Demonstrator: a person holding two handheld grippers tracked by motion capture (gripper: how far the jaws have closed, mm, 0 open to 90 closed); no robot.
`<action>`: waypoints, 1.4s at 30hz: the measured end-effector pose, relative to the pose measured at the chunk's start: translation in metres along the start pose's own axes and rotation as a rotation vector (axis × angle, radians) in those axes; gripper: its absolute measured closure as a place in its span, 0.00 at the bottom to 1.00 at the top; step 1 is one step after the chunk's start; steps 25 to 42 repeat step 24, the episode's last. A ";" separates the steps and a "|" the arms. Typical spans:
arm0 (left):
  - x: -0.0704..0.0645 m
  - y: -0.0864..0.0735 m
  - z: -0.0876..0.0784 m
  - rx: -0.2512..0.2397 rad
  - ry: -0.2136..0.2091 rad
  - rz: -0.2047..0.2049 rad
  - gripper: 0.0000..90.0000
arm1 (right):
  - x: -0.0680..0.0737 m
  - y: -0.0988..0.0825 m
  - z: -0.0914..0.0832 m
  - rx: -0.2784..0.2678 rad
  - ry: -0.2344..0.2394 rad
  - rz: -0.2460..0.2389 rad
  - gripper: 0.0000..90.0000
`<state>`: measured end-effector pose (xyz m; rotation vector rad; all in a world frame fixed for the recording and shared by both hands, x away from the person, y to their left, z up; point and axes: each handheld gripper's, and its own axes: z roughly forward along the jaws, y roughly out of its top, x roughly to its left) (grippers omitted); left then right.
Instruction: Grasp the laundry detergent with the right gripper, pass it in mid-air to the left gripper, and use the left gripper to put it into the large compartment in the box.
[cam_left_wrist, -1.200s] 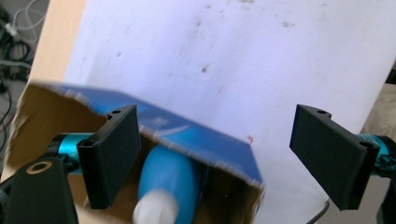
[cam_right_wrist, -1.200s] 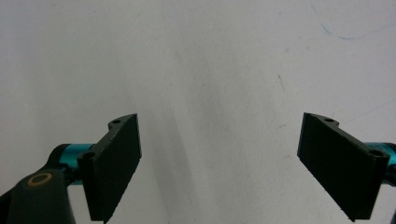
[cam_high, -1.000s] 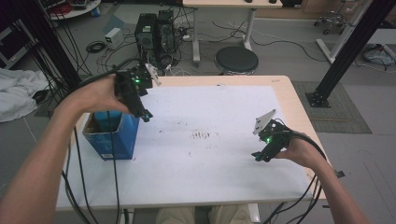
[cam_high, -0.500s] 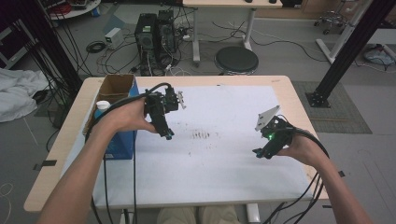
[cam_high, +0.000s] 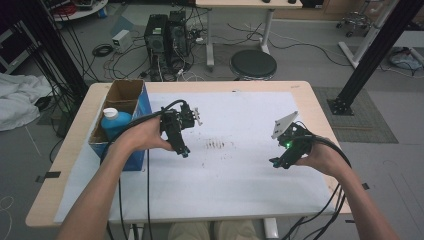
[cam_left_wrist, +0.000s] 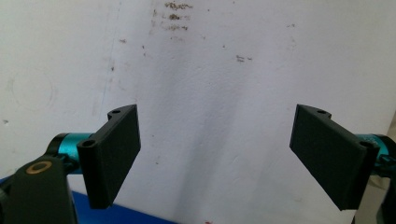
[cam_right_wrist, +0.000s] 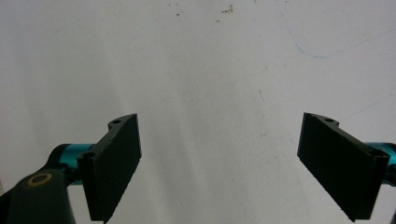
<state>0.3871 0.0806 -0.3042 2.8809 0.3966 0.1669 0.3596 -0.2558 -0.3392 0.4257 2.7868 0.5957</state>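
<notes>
From the high view we are looking down on a wooden surface (cam_high: 300, 87) covered by a white sheet (cam_high: 235, 180), which is carrying a patch of dark smudges (cam_high: 218, 145) near its middle. At the surface's left edge a blue cardboard box (cam_high: 120, 112) is standing open, and a blue bottle with a white cap (cam_high: 114, 121) is sitting upright inside it. Beyond the surface we are seeing a grey floor with two computer towers (cam_high: 167, 30), loose cables, a round black stool (cam_high: 253, 64) and a black frame post (cam_high: 372, 50) at the right. The left gripper (cam_high: 184, 151) is hanging over the sheet just right of the box, well apart from the bottle; the right gripper (cam_high: 277, 162) is hovering over the sheet's right part.

In the left gripper view we are looking along the left gripper (cam_left_wrist: 217, 154): its jaws are standing wide apart with nothing between them, over stained white sheet. This view is bringing out fine specks and a strip of blue (cam_left_wrist: 126, 215) at the bottom edge that the high view is not resolving.

In the right gripper view the right gripper (cam_right_wrist: 219, 158) is likewise spread wide and holding nothing. Here we are noticing a faint blue pen line (cam_right_wrist: 322, 53) on the sheet, too thin for the high view.
</notes>
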 end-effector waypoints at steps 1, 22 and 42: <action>0.000 0.000 0.001 0.000 -0.001 -0.003 0.18 | 0.000 0.000 0.000 -0.001 0.000 0.000 0.14; -0.003 -0.015 0.025 0.005 0.000 -0.063 0.18 | 0.006 -0.002 0.010 0.009 -0.005 -0.001 0.14; -0.002 -0.020 0.029 -0.009 0.003 -0.088 0.18 | 0.006 -0.003 0.013 0.018 -0.003 0.001 0.14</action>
